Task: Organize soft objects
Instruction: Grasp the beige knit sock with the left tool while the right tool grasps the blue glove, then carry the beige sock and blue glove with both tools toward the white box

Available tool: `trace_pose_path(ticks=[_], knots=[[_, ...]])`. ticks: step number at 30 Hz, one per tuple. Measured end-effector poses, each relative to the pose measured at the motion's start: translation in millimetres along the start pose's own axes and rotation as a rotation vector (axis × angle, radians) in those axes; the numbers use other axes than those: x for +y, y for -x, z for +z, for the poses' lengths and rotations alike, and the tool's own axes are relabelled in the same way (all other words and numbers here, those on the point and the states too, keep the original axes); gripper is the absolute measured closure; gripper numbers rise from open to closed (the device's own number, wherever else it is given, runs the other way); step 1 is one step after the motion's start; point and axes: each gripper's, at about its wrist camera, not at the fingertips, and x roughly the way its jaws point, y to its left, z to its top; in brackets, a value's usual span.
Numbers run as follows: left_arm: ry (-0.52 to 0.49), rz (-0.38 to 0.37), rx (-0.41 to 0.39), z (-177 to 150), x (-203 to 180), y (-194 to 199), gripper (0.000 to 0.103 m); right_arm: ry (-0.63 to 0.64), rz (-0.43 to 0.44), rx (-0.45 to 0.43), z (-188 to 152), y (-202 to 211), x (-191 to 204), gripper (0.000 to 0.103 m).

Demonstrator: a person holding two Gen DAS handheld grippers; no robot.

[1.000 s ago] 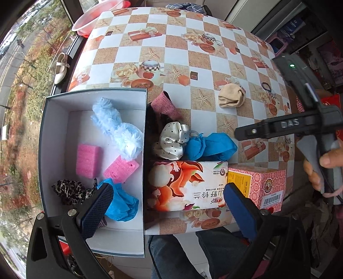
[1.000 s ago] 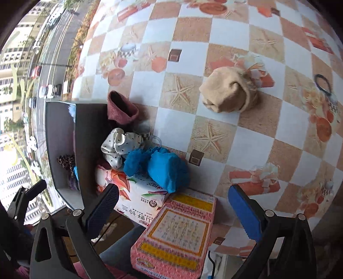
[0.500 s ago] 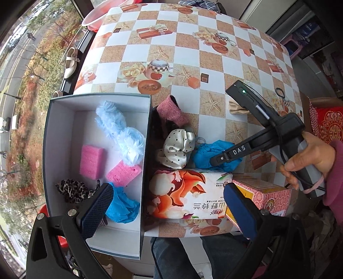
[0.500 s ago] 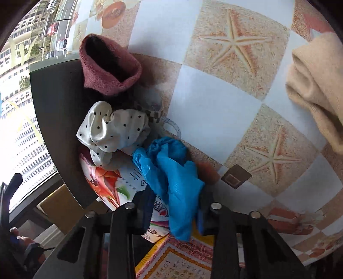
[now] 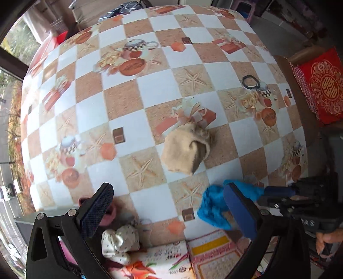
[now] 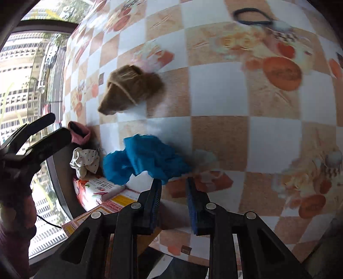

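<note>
My right gripper (image 6: 174,182) is shut on a crumpled blue cloth (image 6: 145,159) and holds it above the checked table; the cloth also shows in the left wrist view (image 5: 216,203), next to the right gripper's fingers (image 5: 278,191). My left gripper (image 5: 169,209) is open and empty over the table's near part. A beige sock (image 5: 188,150) (image 6: 130,88) lies on the table ahead. A pink sock (image 6: 79,133) (image 5: 107,213) and a white polka-dot scrunchie (image 6: 85,161) (image 5: 120,242) lie by the grey box wall (image 6: 62,169).
A floral tissue pack (image 5: 154,264) and a pink patterned carton (image 5: 214,257) lie at the near table edge. A black hair tie (image 5: 250,82) (image 6: 253,18) lies far right. A red cushion (image 5: 323,85) sits beyond the table's right edge.
My right gripper closed on the blue cloth and lifted it away from the scrunchie. My left gripper swung right, from over the box to over the table.
</note>
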Motion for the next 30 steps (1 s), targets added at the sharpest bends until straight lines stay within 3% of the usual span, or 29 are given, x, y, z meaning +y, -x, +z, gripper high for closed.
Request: trace_pose_path(ticks=[2, 4, 6, 8, 12, 13, 17, 19, 21, 25, 30], knots=[[-0.014, 0.009, 0.018, 13, -10, -20, 0.001, -0.036, 0.011, -0.035, -2, 8, -11, 0.077], [-0.001, 0.0, 0.044, 23, -14, -36, 0.004, -0.047, 0.041, -0.049, -7, 10, -16, 0.068], [0.018, -0.011, 0.073, 30, -15, -50, 0.005, -0.01, 0.025, -0.07, -7, 11, -13, 0.026], [0.022, -0.006, 0.108, 37, -16, -65, 0.006, 0.036, 0.015, -0.095, -9, 13, -7, 0.024], [0.035, 0.056, 0.171, 43, -12, -88, 0.021, 0.081, 0.024, -0.105, -8, 11, 6, 0.024], [0.045, 0.042, 0.186, 43, -10, -91, 0.026, 0.103, 0.013, -0.108, -9, 8, 14, 0.024], [0.054, 0.02, 0.161, 43, -1, -88, 0.04, 0.244, -0.056, -0.102, -1, -8, 46, 0.024], [0.046, 0.022, 0.139, 43, 4, -84, 0.064, 0.309, -0.1, -0.095, 6, -23, 61, 0.024], [0.073, 0.004, 0.127, 44, 15, -82, 0.072, 0.355, -0.139, -0.087, 13, -38, 73, 0.024], [0.146, -0.019, 0.103, 39, 41, -78, 0.074, 0.456, -0.251, -0.119, 16, -58, 88, 0.023], [0.157, -0.017, 0.076, 28, 57, -71, 0.074, 0.571, -0.406, -0.136, 6, -73, 107, 0.024]])
